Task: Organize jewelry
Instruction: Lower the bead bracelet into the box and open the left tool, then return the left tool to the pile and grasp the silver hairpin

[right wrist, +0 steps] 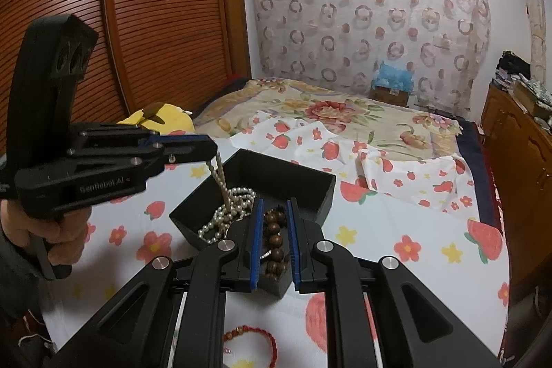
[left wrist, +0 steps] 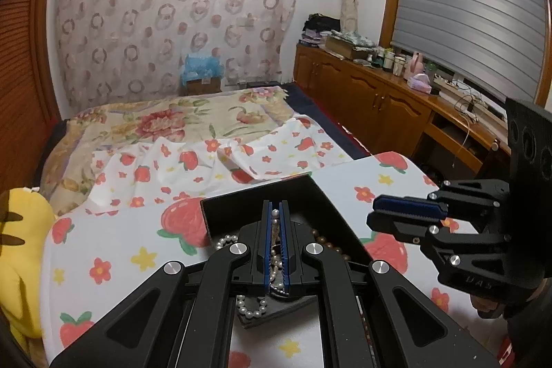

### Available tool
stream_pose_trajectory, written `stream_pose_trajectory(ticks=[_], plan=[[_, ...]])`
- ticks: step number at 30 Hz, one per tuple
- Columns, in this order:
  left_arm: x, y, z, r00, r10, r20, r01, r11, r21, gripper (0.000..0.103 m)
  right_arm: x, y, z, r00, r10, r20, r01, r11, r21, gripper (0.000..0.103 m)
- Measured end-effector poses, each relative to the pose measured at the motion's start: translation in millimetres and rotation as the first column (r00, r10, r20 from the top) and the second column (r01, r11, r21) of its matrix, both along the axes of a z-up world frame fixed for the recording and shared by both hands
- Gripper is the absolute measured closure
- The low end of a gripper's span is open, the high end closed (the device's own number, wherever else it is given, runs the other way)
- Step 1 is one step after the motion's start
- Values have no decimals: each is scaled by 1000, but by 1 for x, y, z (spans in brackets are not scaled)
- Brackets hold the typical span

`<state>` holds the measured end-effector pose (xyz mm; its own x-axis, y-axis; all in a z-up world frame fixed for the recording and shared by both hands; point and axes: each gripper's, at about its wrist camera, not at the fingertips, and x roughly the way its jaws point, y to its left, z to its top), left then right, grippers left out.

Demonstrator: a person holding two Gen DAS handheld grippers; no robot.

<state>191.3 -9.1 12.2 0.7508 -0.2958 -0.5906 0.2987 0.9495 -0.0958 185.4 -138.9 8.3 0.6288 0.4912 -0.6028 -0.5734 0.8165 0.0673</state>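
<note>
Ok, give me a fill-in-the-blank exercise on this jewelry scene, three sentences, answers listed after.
1. The left hand-held gripper is shut on a strand of the ____ necklace, lifting it above the black box.
2. The dark wooden bead bracelet lies between the fingers of the ____ hand-held gripper.
3. The red cord bracelet lies on the strawberry-print sheet, ____ the box.

Answers: pearl; right; outside
</note>
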Motion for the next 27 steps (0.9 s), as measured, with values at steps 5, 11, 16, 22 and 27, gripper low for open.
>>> stream_pose_trajectory(ticks=[5, 11, 16, 22, 27], plan=[[-5, -1, 6, 1000, 8, 8, -9, 1000, 10, 99, -12, -9, 1, 1000, -14, 0, 14, 1000, 4, 87], [-16, 1, 6, 1000, 20, 6, -20, 1000, 22, 84, -29, -18, 0, 1000, -27, -5, 27, 1000, 11, 87], [-34, 0, 2, 1000, 21, 4, -21, 999, 34, 80, -52, -23, -5, 999, -36, -11, 36, 999, 11, 87], [-63, -2, -5, 1000, 16, -1, -16, 999, 28, 70, -83, -35, -9, 998, -53, -28, 53, 998, 19, 87], [-87, -8, -20, 999, -9, -30, 9, 1000, 10, 67, -109, -41, -21, 997, -60, -44, 60, 998, -5, 82]])
